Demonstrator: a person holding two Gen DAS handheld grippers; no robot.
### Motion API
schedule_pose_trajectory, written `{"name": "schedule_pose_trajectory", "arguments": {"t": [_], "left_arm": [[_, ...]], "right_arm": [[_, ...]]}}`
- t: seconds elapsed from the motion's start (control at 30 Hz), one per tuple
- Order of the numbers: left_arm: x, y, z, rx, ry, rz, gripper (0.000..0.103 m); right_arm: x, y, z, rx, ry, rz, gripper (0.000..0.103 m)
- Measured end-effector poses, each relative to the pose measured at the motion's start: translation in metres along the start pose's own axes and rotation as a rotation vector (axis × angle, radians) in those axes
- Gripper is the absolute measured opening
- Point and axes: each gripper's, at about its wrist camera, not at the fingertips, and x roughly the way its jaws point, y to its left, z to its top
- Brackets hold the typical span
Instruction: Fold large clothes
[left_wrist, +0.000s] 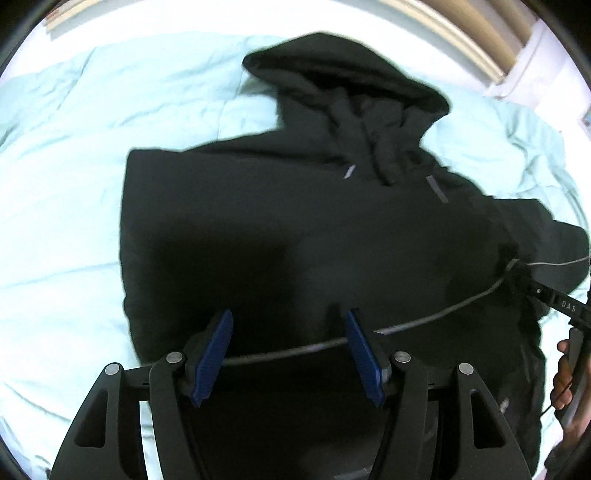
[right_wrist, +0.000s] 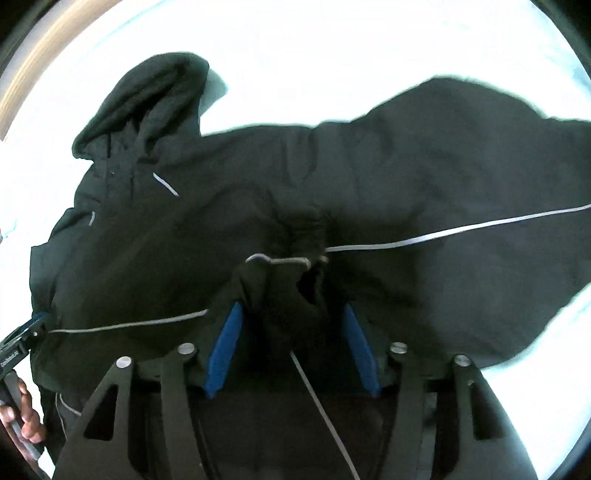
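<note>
While the black hooded jacket with thin grey piping (left_wrist: 295, 229) lies half-folded on the pale green bedspread (left_wrist: 66, 184), left gripper (left_wrist: 288, 354) gapes empty above its hem, and right gripper (right_wrist: 291, 347) stands parted around a bunched fold.

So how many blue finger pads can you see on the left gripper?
2. One blue pad is on the left finger, the other on the right finger, apart, over the black hooded jacket.
</note>
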Motion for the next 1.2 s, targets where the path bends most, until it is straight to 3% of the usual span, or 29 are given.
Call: {"name": "schedule_pose_trajectory", "arguments": {"t": [0.1,0.17,0.27,0.33,0.4,0.47,0.63,0.83,1.2], "left_arm": [[-0.018,-0.004,-0.005,-0.006,-0.029,-0.009,0.065],[-0.029,-0.009,-0.008,-0.009,-0.052,-0.022,0.065],[-0.026,-0.021,-0.009,0.009,-0.041,-0.025,0.065],[-0.008,-0.029,-0.007,0.033,-0.008,0.035,0.065],[0.008,-0.031,-0.013,0.08,0.006,0.117,0.065],[0.017,-0.029,-0.017,0.08,0.013,0.128,0.065],[0.017,-0.033,-0.015,0.085,0.017,0.159,0.065],[-0.037,-0.033,-0.029,0.119,-0.009,0.142,0.065],[-0.176,-0.05,-0.102,0.109,-0.09,0.087,0.065]], "right_arm": [[-0.031,0.016,-0.004,-0.021,-0.082,0.001,0.062],[-0.04,0.038,-0.009,-0.049,-0.103,0.056,0.063],[-0.02,0.082,-0.013,-0.168,-0.073,0.058,0.063],[-0.002,0.1,-0.015,-0.207,-0.056,0.036,0.063],[0.022,0.1,-0.018,-0.2,-0.001,0.029,0.062],[0.05,0.097,-0.023,-0.18,0.067,0.017,0.06],[0.053,0.095,-0.026,-0.181,0.08,0.009,0.06],[0.003,0.093,-0.034,-0.136,0.07,0.078,0.06],[-0.129,0.108,-0.114,-0.123,-0.004,0.073,0.061]]}}
